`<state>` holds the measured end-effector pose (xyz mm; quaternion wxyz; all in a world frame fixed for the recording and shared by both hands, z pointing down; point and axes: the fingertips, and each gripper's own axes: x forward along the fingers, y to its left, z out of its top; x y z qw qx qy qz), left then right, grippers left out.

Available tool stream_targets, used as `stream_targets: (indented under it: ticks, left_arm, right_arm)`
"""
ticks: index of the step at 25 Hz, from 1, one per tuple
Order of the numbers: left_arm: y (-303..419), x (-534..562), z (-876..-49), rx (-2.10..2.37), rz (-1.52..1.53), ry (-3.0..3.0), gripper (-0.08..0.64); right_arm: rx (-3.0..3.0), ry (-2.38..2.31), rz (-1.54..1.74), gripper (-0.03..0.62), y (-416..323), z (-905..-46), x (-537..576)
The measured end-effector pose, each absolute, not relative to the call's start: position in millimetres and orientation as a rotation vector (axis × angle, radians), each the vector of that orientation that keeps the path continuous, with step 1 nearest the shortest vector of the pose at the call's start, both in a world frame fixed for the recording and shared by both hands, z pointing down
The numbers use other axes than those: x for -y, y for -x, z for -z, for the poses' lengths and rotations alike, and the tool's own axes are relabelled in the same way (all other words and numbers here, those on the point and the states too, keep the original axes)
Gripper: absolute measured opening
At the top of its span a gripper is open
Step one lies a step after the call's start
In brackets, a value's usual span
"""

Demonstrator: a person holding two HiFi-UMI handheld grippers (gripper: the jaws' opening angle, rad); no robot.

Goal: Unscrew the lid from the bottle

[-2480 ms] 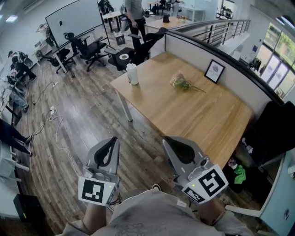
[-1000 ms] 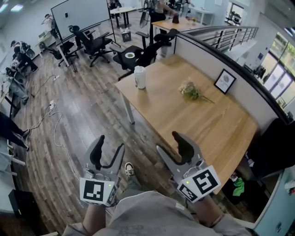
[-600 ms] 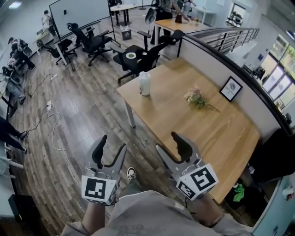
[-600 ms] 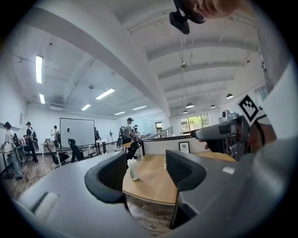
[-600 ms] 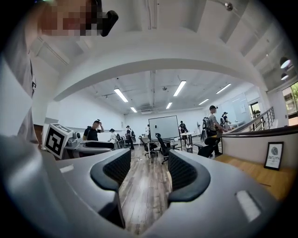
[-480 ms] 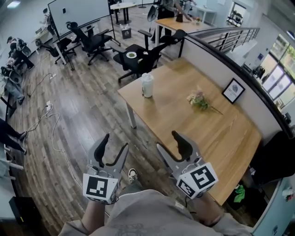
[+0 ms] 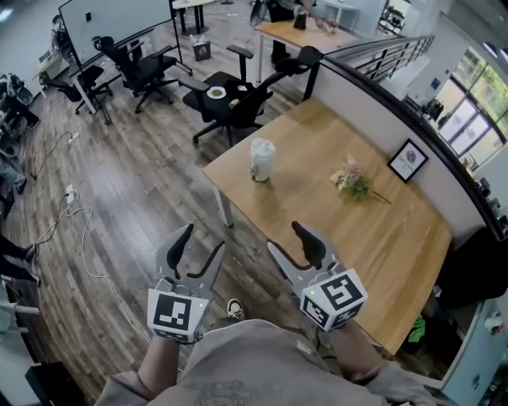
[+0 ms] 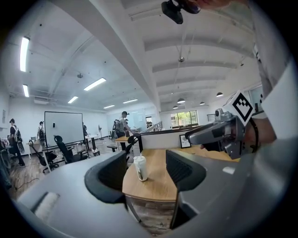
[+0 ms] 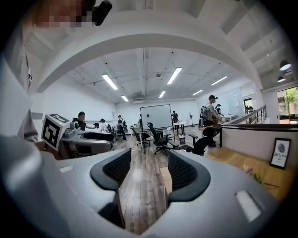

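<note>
A white bottle (image 7: 262, 160) with its lid on stands upright near the left corner of the wooden table (image 7: 333, 222). Both grippers hang in the air short of the table, well away from the bottle. My left gripper (image 7: 200, 244) is open and holds nothing. In the left gripper view the bottle (image 8: 140, 168) shows far off, framed by the spread jaws of my left gripper (image 8: 148, 179). My right gripper (image 7: 290, 242) is open and empty over the table's near edge. The right gripper view shows my right gripper (image 9: 142, 174) with floor and the table corner (image 9: 164, 179) beyond it.
A small bunch of flowers (image 7: 352, 180) and a framed picture (image 7: 407, 161) sit on the table's far side against a partition. Black office chairs (image 7: 238, 95) stand behind the table. A whiteboard (image 7: 111, 20) and people are farther back. Cables lie on the wood floor (image 7: 71, 214).
Both grippers and the head view have moved toward the table, so the bottle and table lie closer. The jaws of both grippers keep the same spread.
</note>
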<state>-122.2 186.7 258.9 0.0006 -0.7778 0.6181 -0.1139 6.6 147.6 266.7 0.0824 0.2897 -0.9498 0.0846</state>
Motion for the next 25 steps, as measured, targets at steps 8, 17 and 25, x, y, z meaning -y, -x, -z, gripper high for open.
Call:
stream_targets:
  ticks: [8, 17, 25]
  left_arm:
    - [163.2, -139.3, -280.6, -1.860, 0.398, 2.509, 0.267]
    - [157.6, -69.6, -320.2, -1.793, 0.486, 2.617, 0.293]
    - [148.6, 16.3, -343.2, -1.773, 0.582, 2.620, 0.293]
  right_arm:
    - [2.760, -0.893, -0.302, 0.238, 36.8, -290.5, -108.8]
    - [2.666, -0.927, -0.393, 0.238, 34.1, -332.6, -48.4]
    - [2.631, -0.887, -0.453, 0.238, 34.5, -364.8, 34.3]
